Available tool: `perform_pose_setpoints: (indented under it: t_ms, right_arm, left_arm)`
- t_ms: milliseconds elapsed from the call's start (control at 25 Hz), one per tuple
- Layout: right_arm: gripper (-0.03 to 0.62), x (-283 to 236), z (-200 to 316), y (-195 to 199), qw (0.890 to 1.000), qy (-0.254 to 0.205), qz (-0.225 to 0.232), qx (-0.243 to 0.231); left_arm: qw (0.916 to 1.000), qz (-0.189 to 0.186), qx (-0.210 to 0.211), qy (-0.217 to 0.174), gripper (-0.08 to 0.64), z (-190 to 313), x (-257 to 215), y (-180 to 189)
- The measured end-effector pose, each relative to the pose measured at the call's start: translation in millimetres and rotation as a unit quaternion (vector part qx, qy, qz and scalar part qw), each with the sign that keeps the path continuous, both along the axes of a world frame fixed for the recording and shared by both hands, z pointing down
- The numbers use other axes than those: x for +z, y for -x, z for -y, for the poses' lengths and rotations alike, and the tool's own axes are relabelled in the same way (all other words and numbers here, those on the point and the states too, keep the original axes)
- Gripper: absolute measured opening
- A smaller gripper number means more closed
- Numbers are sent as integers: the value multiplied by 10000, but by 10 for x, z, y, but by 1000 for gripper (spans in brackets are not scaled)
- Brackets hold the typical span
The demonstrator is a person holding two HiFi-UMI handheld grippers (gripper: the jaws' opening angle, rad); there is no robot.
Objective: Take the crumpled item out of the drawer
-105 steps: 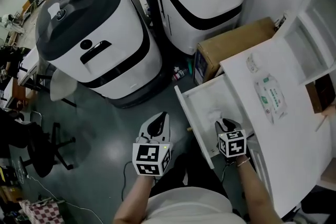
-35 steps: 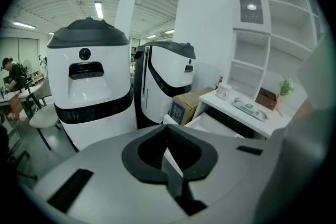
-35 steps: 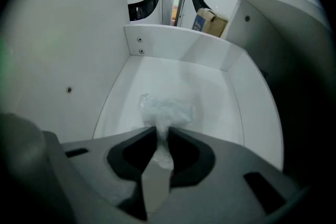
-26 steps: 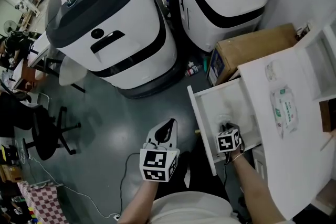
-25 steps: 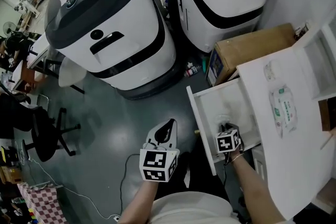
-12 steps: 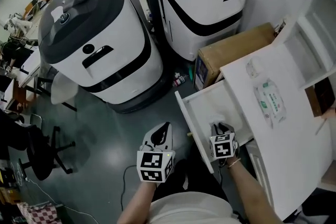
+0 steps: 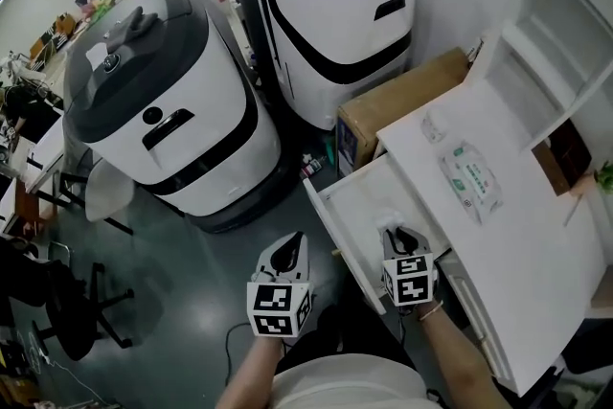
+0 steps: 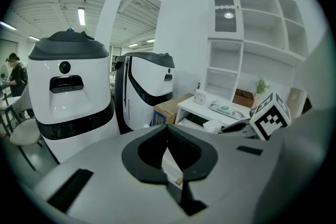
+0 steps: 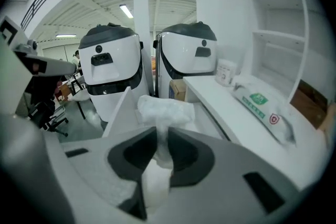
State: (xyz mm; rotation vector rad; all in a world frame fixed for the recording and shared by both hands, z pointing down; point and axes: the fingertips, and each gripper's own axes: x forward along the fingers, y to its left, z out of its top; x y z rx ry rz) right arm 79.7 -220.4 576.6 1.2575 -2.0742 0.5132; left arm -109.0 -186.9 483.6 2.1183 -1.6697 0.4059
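Note:
The crumpled item is a wad of white tissue, and my right gripper is shut on its lower part. In the head view the right gripper holds the tissue above the open white drawer, near its front end. My left gripper hangs over the floor to the left of the drawer, with its jaws together and nothing in them. From the left gripper view the left gripper points toward the drawer, and the tissue shows past it beside the right gripper's marker cube.
Two big white-and-black machines stand beyond the drawer. A cardboard box sits on the floor against the white desk. On the desk lie a pack of wipes and a small jar. Open shelves rise behind.
My right gripper has risen with the white tissue, lifting it off the drawer's bottom. The left gripper has drifted only slightly. The head camera has tilted, so the whole view has shifted.

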Motion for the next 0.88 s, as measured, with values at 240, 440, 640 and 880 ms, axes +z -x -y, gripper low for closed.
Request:
perform_pose_setpoints:
  t_ms: [240,440,640,880]
  right_arm:
    - [71,-382,-99,-63,9987,-378,313,157]
    - [71,-659,-225,-86,9959,-657,568,265]
    - [71,-893,-360,-121,9920,-926,747,422]
    - [69,-1147,-492,-151,9862,-1176,998,593]
  left_arm:
    - [9998,15,140,-106,-9,-53,-54,-87]
    - [9995,41,272,-182,-9,-117,-95,-155]
    - [9988,61,401,-262,-9,-181,-142,-199]
    - [9981,63,496,-361,-9,-248,-213,-213]
